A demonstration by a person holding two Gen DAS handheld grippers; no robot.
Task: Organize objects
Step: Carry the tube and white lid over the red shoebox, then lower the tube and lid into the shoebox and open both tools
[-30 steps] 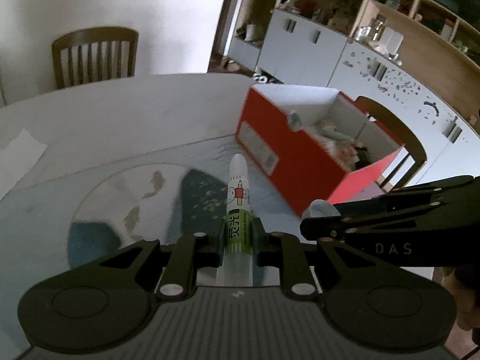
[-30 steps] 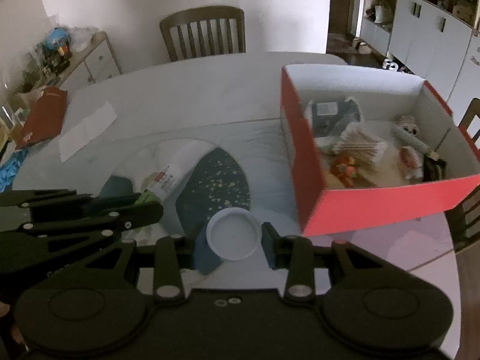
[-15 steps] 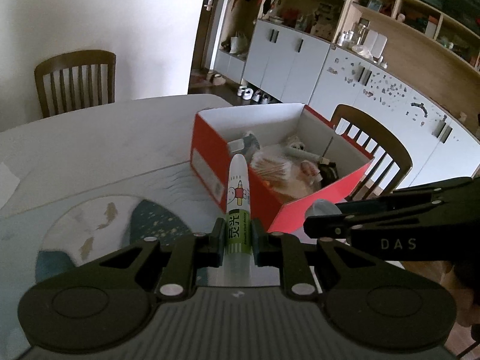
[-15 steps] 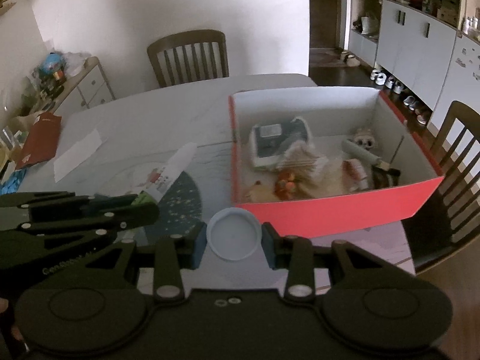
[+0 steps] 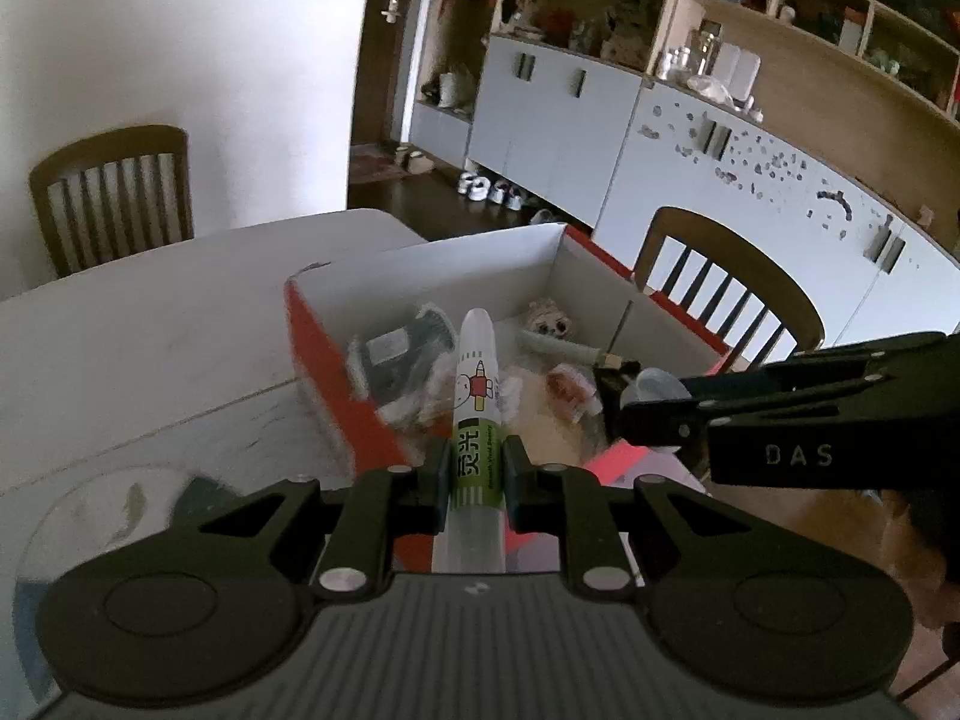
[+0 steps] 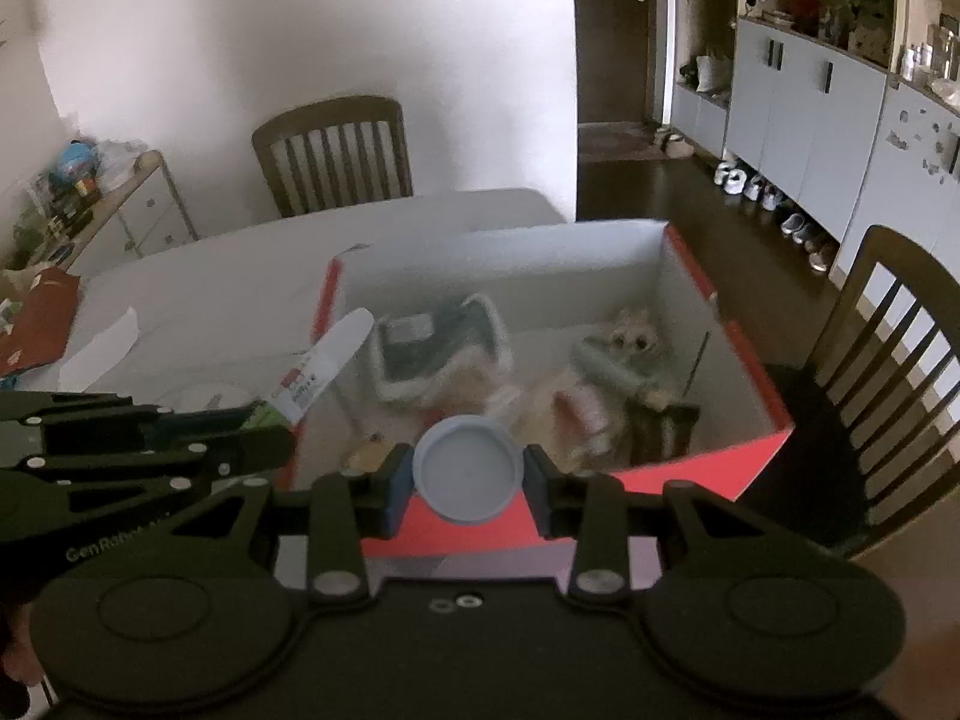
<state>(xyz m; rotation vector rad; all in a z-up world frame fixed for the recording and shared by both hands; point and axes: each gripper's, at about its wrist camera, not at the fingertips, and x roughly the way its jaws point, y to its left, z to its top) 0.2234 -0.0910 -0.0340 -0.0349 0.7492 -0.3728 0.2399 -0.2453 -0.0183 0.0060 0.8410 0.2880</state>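
Now left gripper [image 5: 477, 471] jaws clamp the glue stick [image 5: 476, 396] lengthwise, cap pointing forward over the box [image 5: 336, 360]; right gripper [image 6: 468, 483] jaws pinch a round lid [image 6: 468, 468].

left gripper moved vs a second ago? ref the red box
Yes. The left gripper, shut on the glue stick, has closed in on the red box: the stick's tip, earlier over the mat short of the box, now overlaps the box's contents.

Dim daylight, fisheye-bent edges, motion blur inside the box [image 6: 753, 453]
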